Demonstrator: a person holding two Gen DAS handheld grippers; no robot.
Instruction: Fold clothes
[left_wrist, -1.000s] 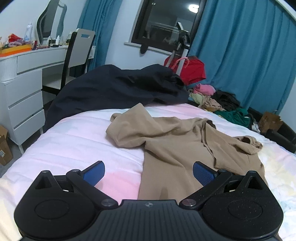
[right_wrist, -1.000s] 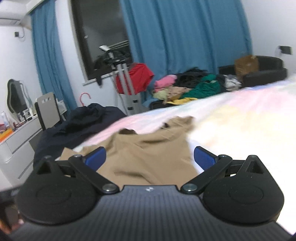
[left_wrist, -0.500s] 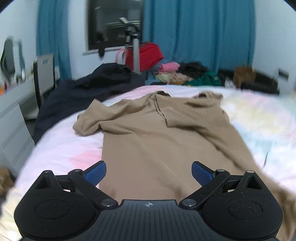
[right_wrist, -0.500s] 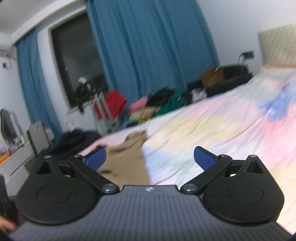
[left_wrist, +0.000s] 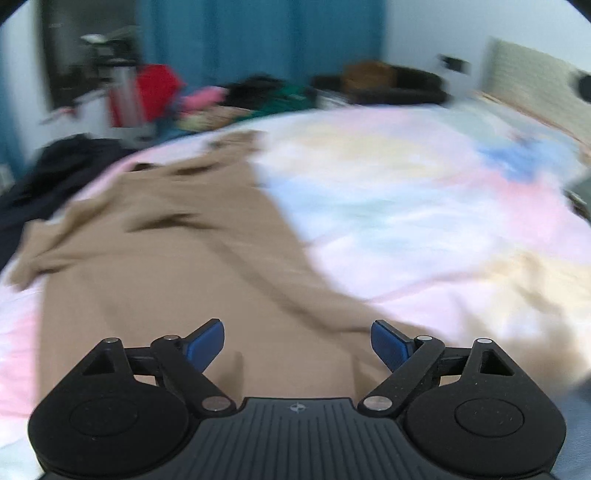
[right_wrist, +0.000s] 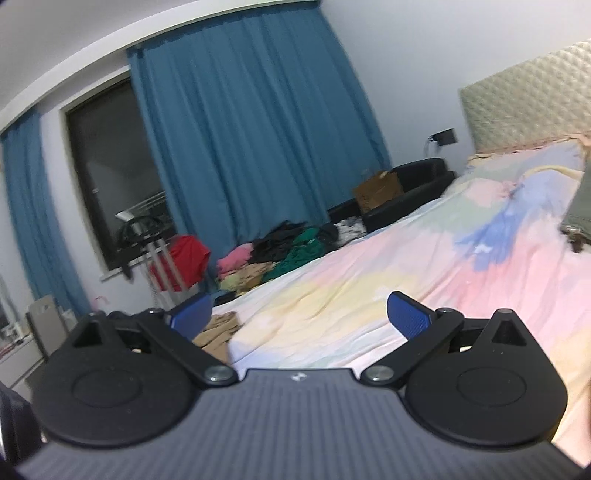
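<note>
A tan long-sleeved garment lies spread on the pastel bedspread, filling the left and middle of the blurred left wrist view. My left gripper is open and empty just above the garment's near hem. In the right wrist view only a corner of the tan garment shows at the lower left. My right gripper is open and empty above the bedspread, to the right of the garment.
A dark garment lies at the bed's far left edge. A pile of clothes sits on the floor beyond the bed, by a red item on a rack. A padded headboard stands at the right. A grey-green item lies on the bed's right.
Both grippers have swung to the right. The left view now centres on the garment's right side and more bedspread. The right view has nearly lost the garment and shows the headboard.
</note>
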